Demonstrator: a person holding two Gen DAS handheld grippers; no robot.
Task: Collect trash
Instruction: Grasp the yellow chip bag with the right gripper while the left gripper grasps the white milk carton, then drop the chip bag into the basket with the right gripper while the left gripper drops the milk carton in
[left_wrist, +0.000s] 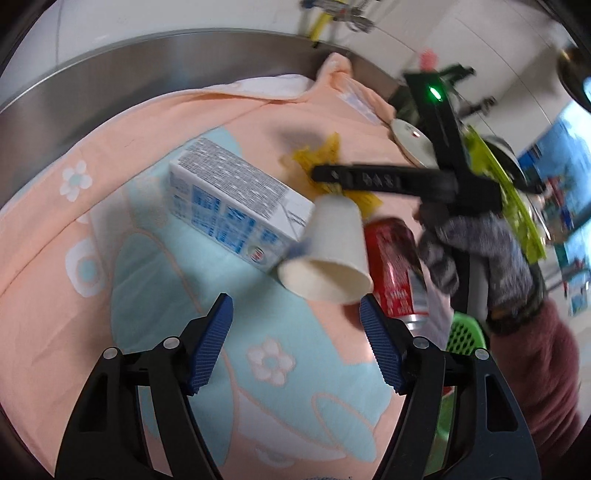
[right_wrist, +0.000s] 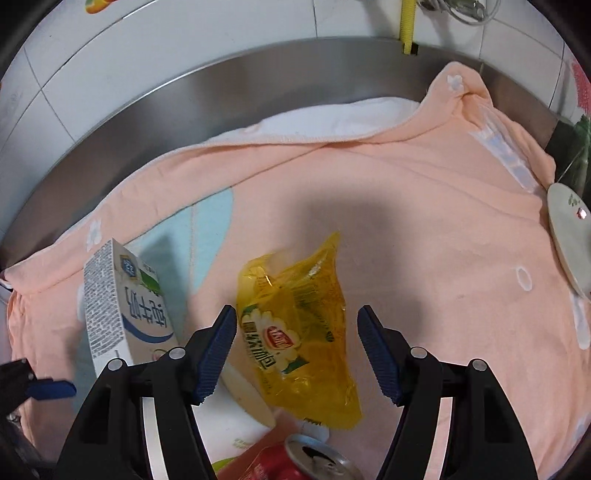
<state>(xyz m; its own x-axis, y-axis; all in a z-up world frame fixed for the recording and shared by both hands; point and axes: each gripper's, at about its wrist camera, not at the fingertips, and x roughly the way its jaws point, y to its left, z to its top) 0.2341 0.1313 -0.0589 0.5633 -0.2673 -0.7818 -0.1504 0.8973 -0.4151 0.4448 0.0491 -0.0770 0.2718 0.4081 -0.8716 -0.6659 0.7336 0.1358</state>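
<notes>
4 trash items lie on the peach towel (right_wrist: 424, 206): milk carton (right_wrist: 118, 299) with Chinese print, yellow wrapper (right_wrist: 295, 314), paper cup (left_wrist: 332, 251), red can (left_wrist: 395, 266). Both the left gripper (left_wrist: 295, 343) and the right gripper (right_wrist: 295, 350) stand part-open and hold nothing.

A home kitchen or utility corner: white wall tiles (right_wrist: 110, 70) upper left, steel counter edge (right_wrist: 207, 85) beneath, flowered towel (right_wrist: 424, 206) spread across

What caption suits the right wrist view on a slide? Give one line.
Right gripper open above a yellow snack wrapper on the peach towel, milk carton and red can nearby.
</notes>
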